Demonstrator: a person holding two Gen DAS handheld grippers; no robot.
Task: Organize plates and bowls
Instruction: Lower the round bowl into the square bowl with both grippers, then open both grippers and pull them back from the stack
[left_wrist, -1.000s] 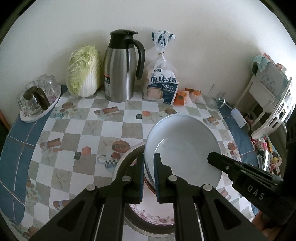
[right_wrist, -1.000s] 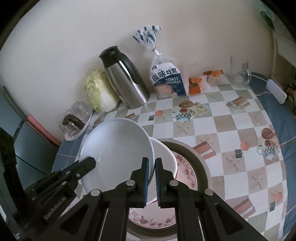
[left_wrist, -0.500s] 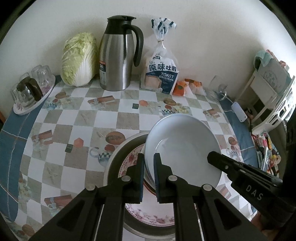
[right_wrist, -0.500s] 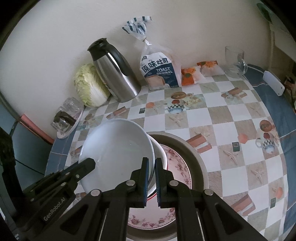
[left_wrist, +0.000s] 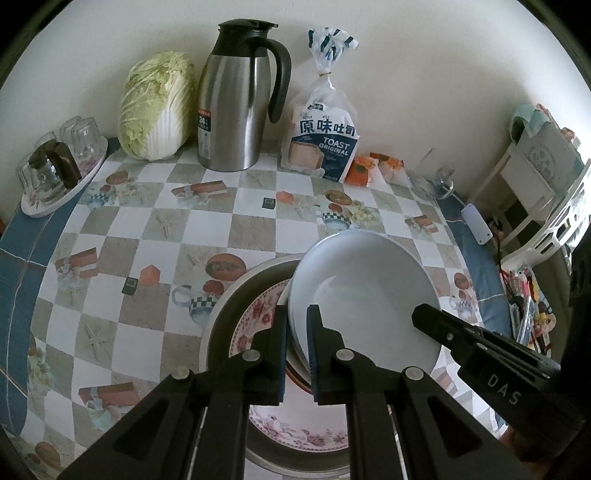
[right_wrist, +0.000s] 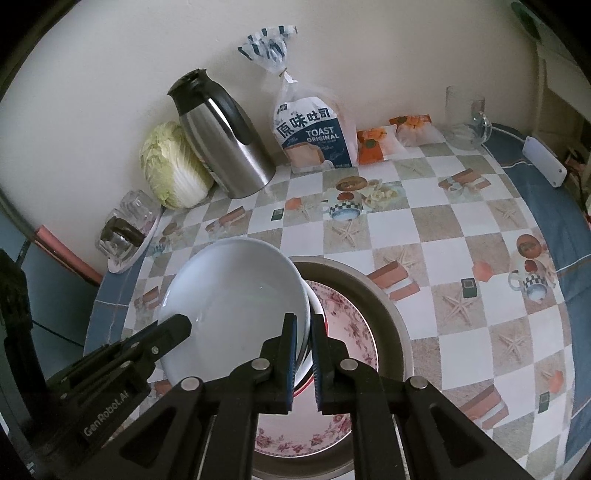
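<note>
A stack of white bowls (left_wrist: 362, 295) hangs above a floral plate (left_wrist: 258, 317) that lies in a metal basin (left_wrist: 221, 314). My left gripper (left_wrist: 296, 321) is shut on the left rim of the stack. My right gripper (right_wrist: 303, 328) is shut on its right rim; the stack (right_wrist: 236, 295), the plate (right_wrist: 347, 325) and the basin (right_wrist: 391, 314) also show in the right wrist view. Each gripper shows in the other's view, the right one (left_wrist: 480, 354) and the left one (right_wrist: 122, 354).
Along the wall stand a cabbage (left_wrist: 155, 107), a steel thermos jug (left_wrist: 236, 99), a toast bag (left_wrist: 325, 133), snack packets (left_wrist: 373, 166) and a glass mug (left_wrist: 432, 177). A tray of glasses (left_wrist: 55, 166) sits at the far left. A white rack (left_wrist: 554, 206) is to the right.
Both grippers have risen with the white bowls, holding them higher above the floral plate. Their hold has not changed.
</note>
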